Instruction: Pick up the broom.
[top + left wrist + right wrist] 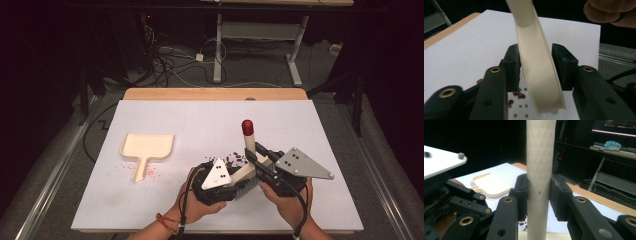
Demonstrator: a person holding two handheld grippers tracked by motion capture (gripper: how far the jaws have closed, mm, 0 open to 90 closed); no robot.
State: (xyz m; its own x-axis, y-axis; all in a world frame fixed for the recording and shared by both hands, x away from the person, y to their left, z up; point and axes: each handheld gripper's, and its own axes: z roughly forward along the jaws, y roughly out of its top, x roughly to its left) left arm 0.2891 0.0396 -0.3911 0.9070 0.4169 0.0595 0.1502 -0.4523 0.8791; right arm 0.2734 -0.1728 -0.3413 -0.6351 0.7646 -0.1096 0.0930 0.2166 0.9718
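Note:
A cream brush [248, 145] with a red-tipped handle stands tilted over a scatter of dark red beans [234, 159] near the table's front. My right gripper [256, 154] is shut on the handle, which rises between its jaws in the right gripper view [540, 165]. My left gripper [239, 181] grips the brush's cream head low down, its pads against both sides of the head [531, 45]. Beans [520, 95] lie on the white surface under the left gripper [536, 63]. A cream dustpan [147, 146] lies flat to the left, apart from both grippers.
The white board [200, 115] covers a wooden table whose far edge shows beyond it. Small pink specks [150, 172] lie by the dustpan's handle. The dustpan [491, 186] lies beyond the right gripper [539, 192]. Desks and cables stand on the dark floor behind.

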